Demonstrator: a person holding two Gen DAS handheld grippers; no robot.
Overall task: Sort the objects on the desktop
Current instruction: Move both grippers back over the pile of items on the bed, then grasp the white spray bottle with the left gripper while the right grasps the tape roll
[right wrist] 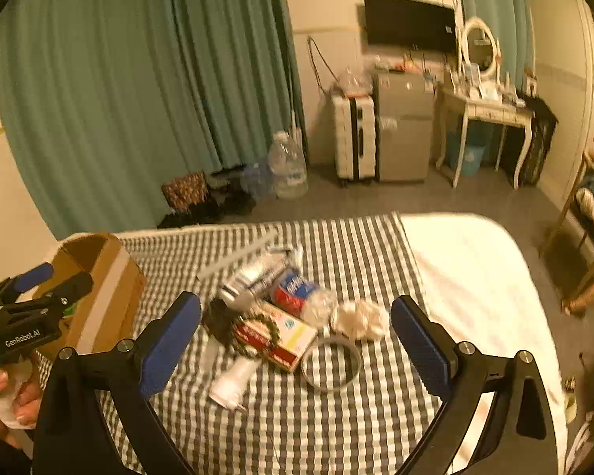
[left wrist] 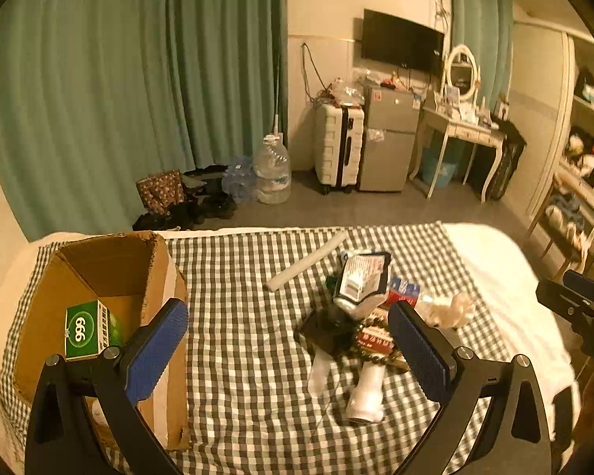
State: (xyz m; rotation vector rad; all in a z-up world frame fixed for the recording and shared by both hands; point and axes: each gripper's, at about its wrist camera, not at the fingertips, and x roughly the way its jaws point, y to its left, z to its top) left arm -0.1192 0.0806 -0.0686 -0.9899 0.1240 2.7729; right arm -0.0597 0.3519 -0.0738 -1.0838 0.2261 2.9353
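Both cameras are hovering above the near edge of the checked cloth [left wrist: 237, 277], looking forward and down across it toward the green curtain [left wrist: 118, 79]. The left wrist view is sitting closer to the cardboard box [left wrist: 111, 273], peering into its open top. The right wrist view is sitting further from the box [right wrist: 107, 289], which is showing at its left edge, and it is blurred. Both are sharing the heap of small things right of the box, the cloth and the far wall with the television [right wrist: 410, 23].
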